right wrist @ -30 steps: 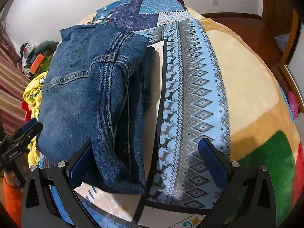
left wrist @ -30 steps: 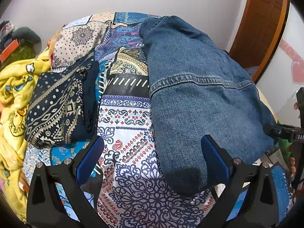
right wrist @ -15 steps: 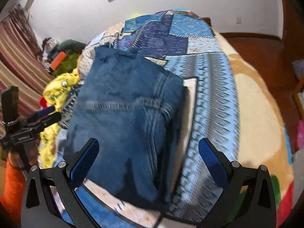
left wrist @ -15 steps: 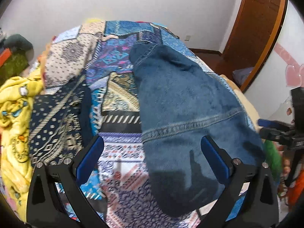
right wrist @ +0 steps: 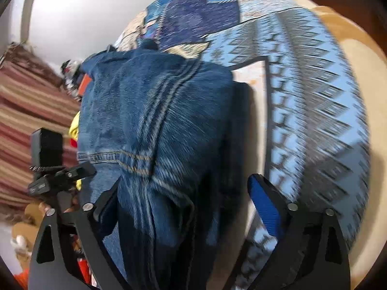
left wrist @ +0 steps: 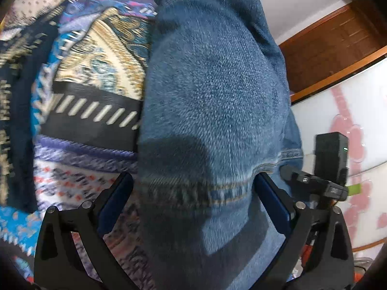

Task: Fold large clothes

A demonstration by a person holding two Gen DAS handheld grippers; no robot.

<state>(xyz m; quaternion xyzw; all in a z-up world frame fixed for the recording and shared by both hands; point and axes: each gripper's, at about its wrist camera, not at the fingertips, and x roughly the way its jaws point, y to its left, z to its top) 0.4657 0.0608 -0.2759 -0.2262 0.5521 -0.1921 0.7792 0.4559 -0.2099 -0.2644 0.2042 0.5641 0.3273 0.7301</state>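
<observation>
Folded denim garment [left wrist: 212,101] lies on the bed [right wrist: 314,77], long axis running away from both cameras, near end toward the person.

Left hand-held gripper [left wrist: 193,200] is spread wide and straddles the near end; denim fills the gap between the blue pads. I can't tell if the pads touch it, so I read it as released, nothing clamped.

Right hand-held gripper [right wrist: 186,203] has just been closing a little. Its left finger overlaps the denim, its right pad sits over bare bedspread beside the garment's right edge. Not gripping yet.

Both are about equally near, one per near corner. Next move likely: pinch both corners, carry them along the long axis.
</observation>
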